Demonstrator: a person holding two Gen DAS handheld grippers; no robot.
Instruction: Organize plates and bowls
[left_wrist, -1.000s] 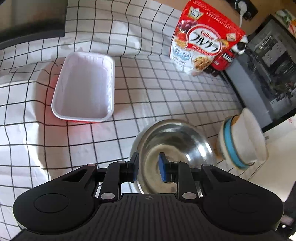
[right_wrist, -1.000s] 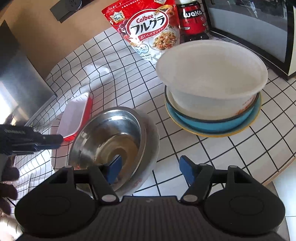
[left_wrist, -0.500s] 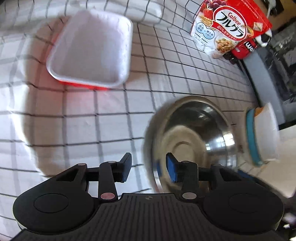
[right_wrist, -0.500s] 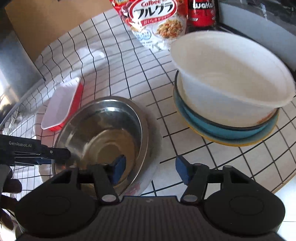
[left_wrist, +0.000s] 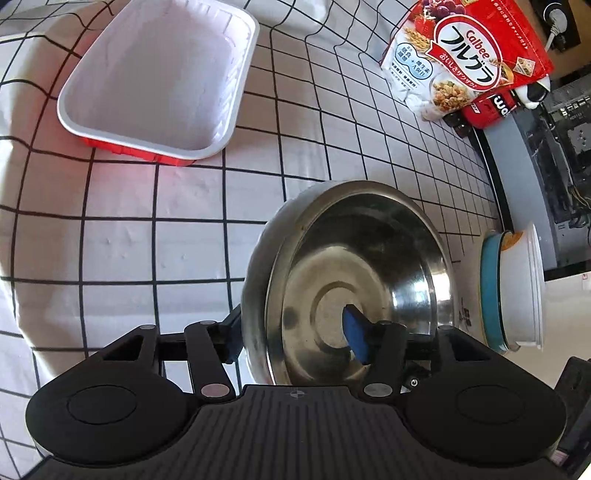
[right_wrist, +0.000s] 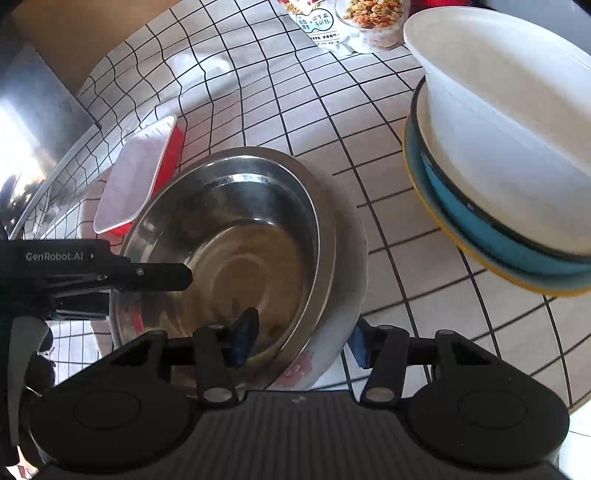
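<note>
Two grippers, both set on one steel bowl (left_wrist: 354, 280), which sits nested in a wider pale bowl (right_wrist: 343, 266) with a floral print on its outer wall.

Left gripper (left_wrist: 295, 332): fingers spread wide, straddling the near wall of the nested pair. Left finger (left_wrist: 232, 332) outside the pale bowl's wall, at or very near it; right finger's blue pad (left_wrist: 354, 336) inside the steel bowl, over its base. Firm contact cannot be told.

Right gripper (right_wrist: 299, 339): fingers spread wide over the opposite rim. Left pad (right_wrist: 243, 336) inside the steel bowl; right pad (right_wrist: 358, 343) outside the pale bowl, close against its wall. The left gripper's black finger reaches over the steel rim to the left of these fingers.

Stack of dishes (right_wrist: 517, 147): white bowl on top, blue bowl beneath, yellow-rimmed plate at bottom; ahead and right of the right gripper's fingers, apart from the steel bowl.

Red tray with white inside (left_wrist: 159, 81): ahead and left of the left gripper's fingers.

Cereal bag (left_wrist: 465, 59): far ahead and right, with a dark bottle (left_wrist: 487, 110) beside it.

Checked tablecloth (left_wrist: 147, 251): under everything.
</note>
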